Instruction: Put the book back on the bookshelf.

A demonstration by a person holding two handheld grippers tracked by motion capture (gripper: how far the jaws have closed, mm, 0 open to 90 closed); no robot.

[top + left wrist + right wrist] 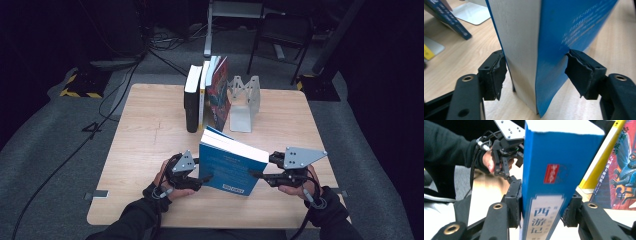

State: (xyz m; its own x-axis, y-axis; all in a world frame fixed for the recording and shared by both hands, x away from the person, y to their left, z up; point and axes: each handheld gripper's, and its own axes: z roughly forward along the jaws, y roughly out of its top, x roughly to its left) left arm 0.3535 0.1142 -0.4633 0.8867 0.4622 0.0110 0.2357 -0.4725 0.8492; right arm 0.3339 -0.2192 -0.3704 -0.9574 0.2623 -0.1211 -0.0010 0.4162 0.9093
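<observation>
A thick blue book (231, 166) stands upright near the front of the wooden table (145, 135), between my two grippers. My right gripper (256, 175) is shut on its spine end; in the right gripper view both pads (515, 202) press the blue book (549, 170) from either side. My left gripper (204, 177) straddles the other end. In the left gripper view the book's page block (521, 45) and blue cover (574, 22) sit between the jaws, and the left gripper (536, 75) is open, its pads (579, 72) close beside the covers.
A row of upright books (205, 95) stands at the back middle of the table, leaning against a grey metal bookend (243, 102). A yellow-spined book (599, 167) and a colourful cover (624, 170) show behind the blue book. Chairs and cables lie on the floor beyond the table.
</observation>
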